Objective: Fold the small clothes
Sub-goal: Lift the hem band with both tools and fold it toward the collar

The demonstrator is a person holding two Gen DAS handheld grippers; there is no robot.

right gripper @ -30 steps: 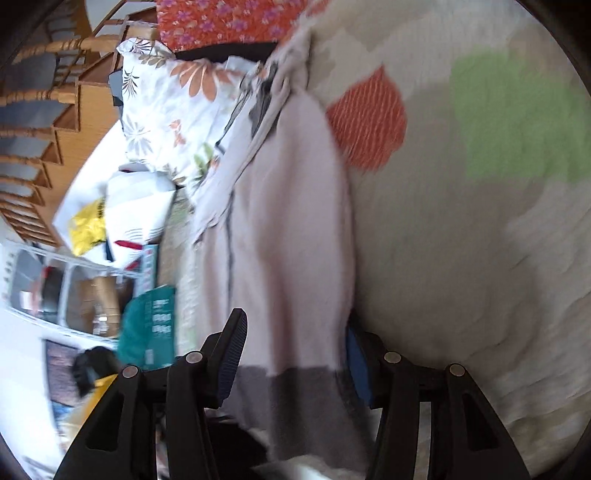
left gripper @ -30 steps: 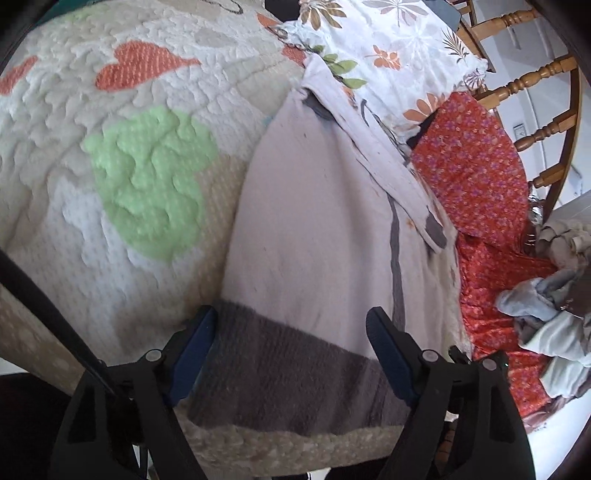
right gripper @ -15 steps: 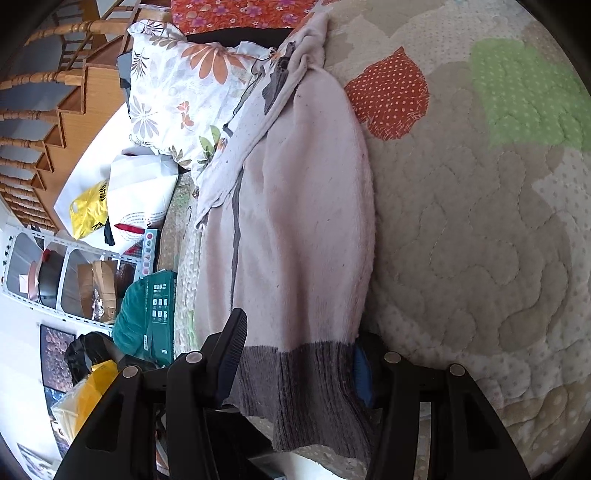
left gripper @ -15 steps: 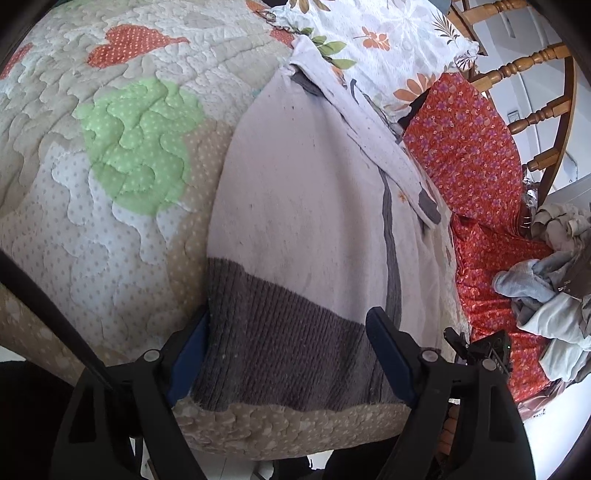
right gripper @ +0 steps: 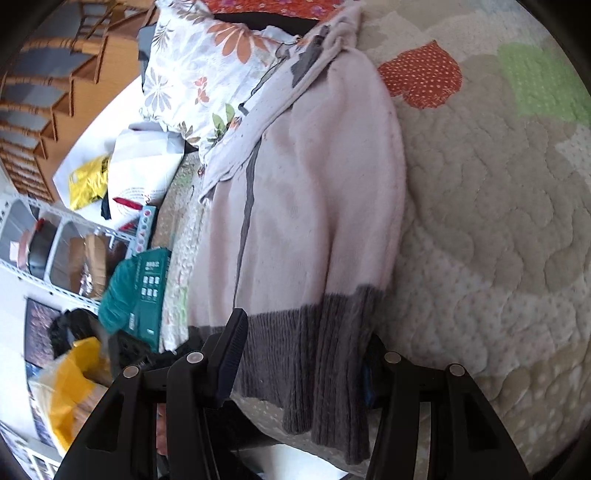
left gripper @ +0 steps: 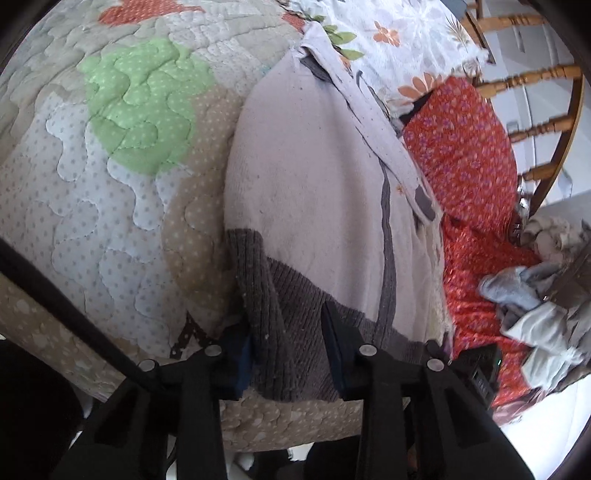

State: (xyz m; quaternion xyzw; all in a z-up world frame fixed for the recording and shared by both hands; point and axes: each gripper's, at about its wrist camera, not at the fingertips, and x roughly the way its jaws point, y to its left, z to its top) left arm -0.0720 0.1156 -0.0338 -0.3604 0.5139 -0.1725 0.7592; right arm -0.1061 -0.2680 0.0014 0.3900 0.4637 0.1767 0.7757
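A small pale pink sweater (left gripper: 317,184) with a grey ribbed hem lies lengthwise on the quilted bedspread (left gripper: 110,184). It also shows in the right wrist view (right gripper: 314,192). My left gripper (left gripper: 288,354) is shut on the bunched grey hem (left gripper: 284,321) at the bed's near edge. My right gripper (right gripper: 303,354) is part closed around the same grey hem (right gripper: 306,343), which hangs over the bed edge; its jaws stand wider than the left's, and whether they pinch the cloth I cannot tell.
A floral pillow (left gripper: 388,33) and red patterned cloth (left gripper: 465,147) lie beyond the sweater. A heap of grey and white clothes (left gripper: 535,295) sits at right. Wooden chair spindles (left gripper: 535,77) stand behind. A shelf, teal box (right gripper: 144,291) and yellow bag (right gripper: 70,387) are beside the bed.
My left gripper's jaws have closed in on the grey hem and gathered it. My right gripper has narrowed slightly around the hem. Both views have moved closer to the hem.
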